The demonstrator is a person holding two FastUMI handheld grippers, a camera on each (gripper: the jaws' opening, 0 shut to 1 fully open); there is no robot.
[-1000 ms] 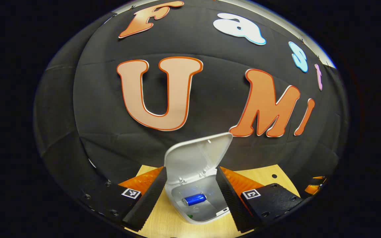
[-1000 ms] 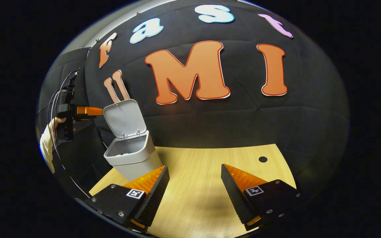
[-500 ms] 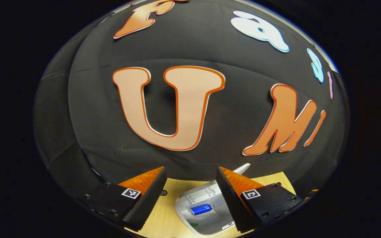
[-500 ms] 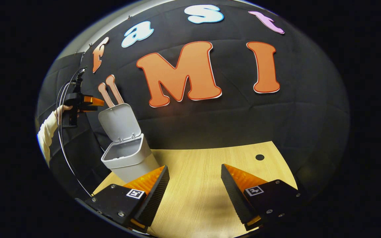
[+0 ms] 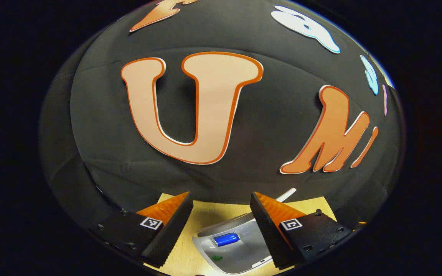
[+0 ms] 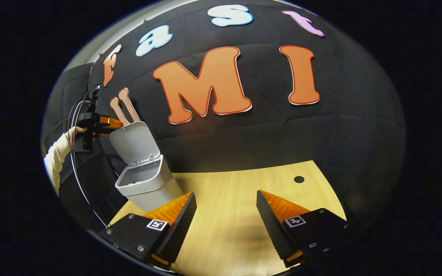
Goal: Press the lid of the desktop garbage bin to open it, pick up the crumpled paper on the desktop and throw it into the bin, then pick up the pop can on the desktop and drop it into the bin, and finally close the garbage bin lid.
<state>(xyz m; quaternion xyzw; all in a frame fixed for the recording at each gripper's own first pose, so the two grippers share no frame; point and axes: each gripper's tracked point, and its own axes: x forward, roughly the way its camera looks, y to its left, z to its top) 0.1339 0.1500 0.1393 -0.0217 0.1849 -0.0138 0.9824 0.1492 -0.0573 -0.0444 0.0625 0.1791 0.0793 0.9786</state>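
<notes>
Left gripper view: jaws apart, empty.

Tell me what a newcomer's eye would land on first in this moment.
The white bin at the desk's left edge, its lid raised. Looking down between the open left gripper, a blue pop can lies inside. In the right gripper view that gripper sits by the lid's top edge; the right gripper hangs open above bare wood.

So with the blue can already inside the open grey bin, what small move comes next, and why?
Probably the left gripper, open beside the raised grey plastic lid's top edge, pushes it down: the blue pop can lies inside the grey desktop bin.
</notes>
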